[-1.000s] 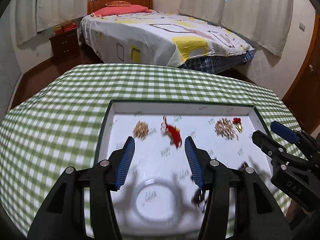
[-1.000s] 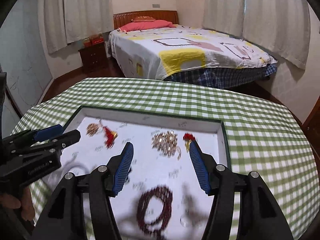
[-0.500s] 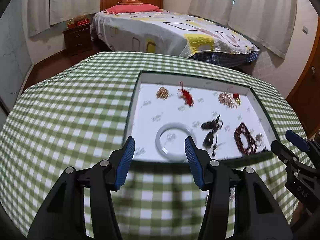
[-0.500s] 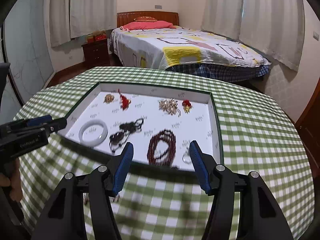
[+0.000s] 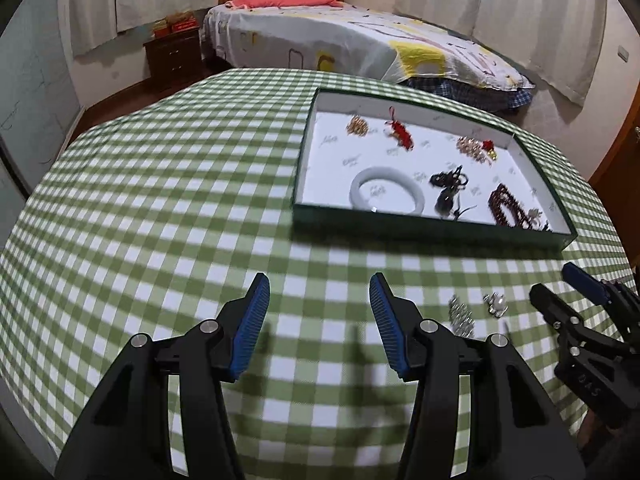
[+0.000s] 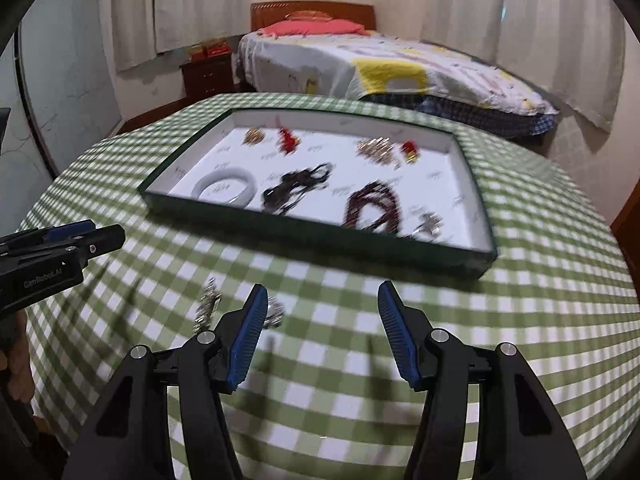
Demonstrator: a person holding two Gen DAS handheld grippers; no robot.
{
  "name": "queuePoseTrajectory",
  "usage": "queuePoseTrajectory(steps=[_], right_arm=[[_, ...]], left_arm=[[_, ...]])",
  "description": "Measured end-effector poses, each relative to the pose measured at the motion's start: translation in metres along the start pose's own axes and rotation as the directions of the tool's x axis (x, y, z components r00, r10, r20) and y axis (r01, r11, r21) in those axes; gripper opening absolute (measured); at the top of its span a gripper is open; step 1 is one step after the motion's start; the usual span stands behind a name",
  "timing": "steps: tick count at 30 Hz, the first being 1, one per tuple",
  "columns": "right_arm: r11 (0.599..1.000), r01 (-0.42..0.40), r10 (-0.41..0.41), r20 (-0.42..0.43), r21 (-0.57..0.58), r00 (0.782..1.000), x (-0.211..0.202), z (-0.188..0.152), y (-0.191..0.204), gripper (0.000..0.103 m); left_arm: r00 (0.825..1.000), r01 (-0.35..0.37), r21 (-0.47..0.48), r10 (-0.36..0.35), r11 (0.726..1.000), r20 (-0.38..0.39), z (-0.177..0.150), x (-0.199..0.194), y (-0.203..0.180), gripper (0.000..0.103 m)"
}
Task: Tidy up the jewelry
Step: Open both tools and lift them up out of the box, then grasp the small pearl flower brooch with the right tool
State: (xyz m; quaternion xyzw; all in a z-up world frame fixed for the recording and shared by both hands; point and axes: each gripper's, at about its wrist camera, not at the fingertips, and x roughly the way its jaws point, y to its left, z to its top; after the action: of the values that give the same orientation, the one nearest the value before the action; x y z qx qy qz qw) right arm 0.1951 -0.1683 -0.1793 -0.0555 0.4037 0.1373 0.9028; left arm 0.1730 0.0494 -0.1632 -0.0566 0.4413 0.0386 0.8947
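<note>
A green-rimmed tray (image 5: 434,232) with a white floor holds several pieces: a white bangle (image 5: 387,195), a black necklace (image 5: 450,189), dark red beads (image 5: 507,209), a red charm (image 5: 401,133) and gold pieces (image 5: 357,125). The tray also shows in the right wrist view (image 6: 320,236). Two silver pieces (image 5: 461,315) (image 5: 495,303) lie on the cloth in front of the tray; they show in the right wrist view (image 6: 208,307) (image 6: 274,312). My left gripper (image 5: 319,320) is open and empty. My right gripper (image 6: 320,330) is open and empty, just right of the silver pieces.
The table has a green and white checked cloth (image 5: 160,208). Behind it stand a bed (image 5: 352,44), a dark nightstand (image 5: 173,56) and curtains. The right gripper shows at the right edge of the left wrist view (image 5: 576,320).
Both grippers have pulled back from over the tray toward the near side of the table. The tray now lies well ahead, and the loose silver pieces have come into view.
</note>
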Motion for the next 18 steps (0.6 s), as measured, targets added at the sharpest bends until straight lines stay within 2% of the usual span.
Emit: queuePoseTrajectory(steps=[10, 15, 18], right_arm=[[0.999, -0.031, 0.03, -0.079, -0.014, 0.996, 0.028, -0.004, 0.013, 0.053], [0.999, -0.032, 0.031, -0.088, -0.016, 0.996, 0.031, -0.005, 0.013, 0.053], [0.999, -0.04, 0.039, -0.085, -0.015, 0.996, 0.03, -0.005, 0.013, 0.041]], left_arm=[[0.999, -0.018, -0.016, 0.017, 1.0, -0.032, -0.01, 0.007, 0.011, 0.051], [0.999, -0.018, -0.013, 0.018, 1.0, -0.042, -0.012, 0.011, 0.01, 0.051], [0.999, -0.017, -0.011, 0.017, 1.0, -0.048, -0.013, 0.013, 0.009, 0.051]])
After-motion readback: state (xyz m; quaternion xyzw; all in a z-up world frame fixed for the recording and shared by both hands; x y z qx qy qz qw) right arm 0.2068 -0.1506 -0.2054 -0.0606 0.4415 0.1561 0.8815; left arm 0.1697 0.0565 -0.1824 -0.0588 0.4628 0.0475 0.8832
